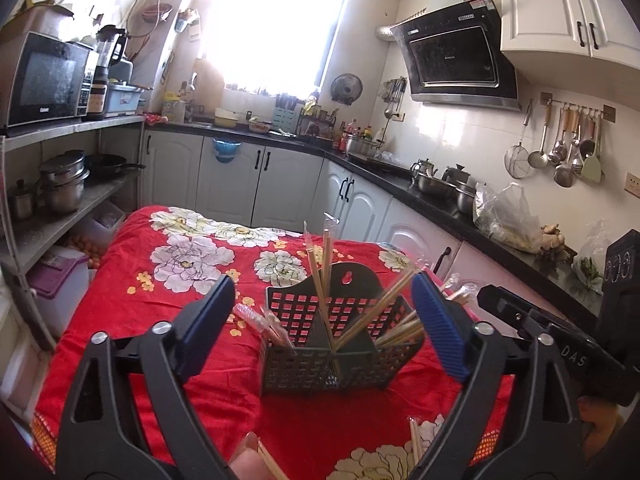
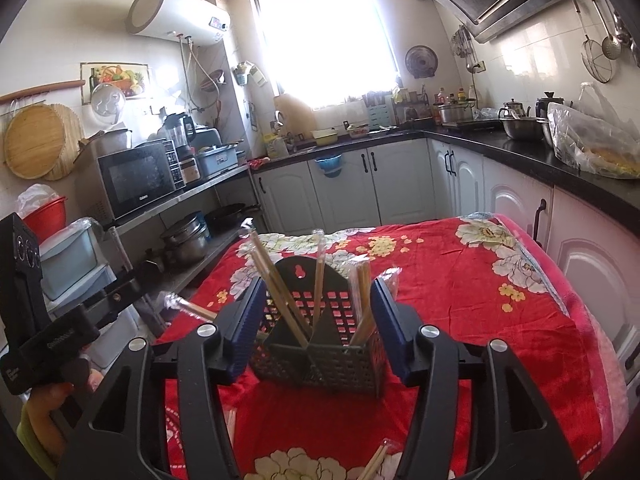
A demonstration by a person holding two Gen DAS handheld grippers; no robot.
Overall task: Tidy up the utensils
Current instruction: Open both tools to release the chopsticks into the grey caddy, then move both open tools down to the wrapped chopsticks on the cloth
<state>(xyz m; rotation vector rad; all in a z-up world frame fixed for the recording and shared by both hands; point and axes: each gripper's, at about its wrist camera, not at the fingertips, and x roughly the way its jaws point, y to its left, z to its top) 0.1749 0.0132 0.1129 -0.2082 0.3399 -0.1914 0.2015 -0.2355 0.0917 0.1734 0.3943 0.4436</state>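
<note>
Dark perforated utensil caddy (image 1: 340, 344) standing on red floral tablecloth (image 1: 168, 312), wrapped chopsticks (image 1: 326, 280) leaning inside its compartments, left gripper (image 1: 322, 328) spread wide and empty before caddy, right gripper (image 2: 316, 332) likewise released, more chopsticks (image 1: 416, 440) lying nearer than caddy

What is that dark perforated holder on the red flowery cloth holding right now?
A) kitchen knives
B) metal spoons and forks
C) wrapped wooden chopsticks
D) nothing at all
C: long pale wooden chopsticks in clear wrappers stand and lean in the compartments of the dark holder, which sits on the red floral cloth; no spoons, forks or knives show in it.
</note>
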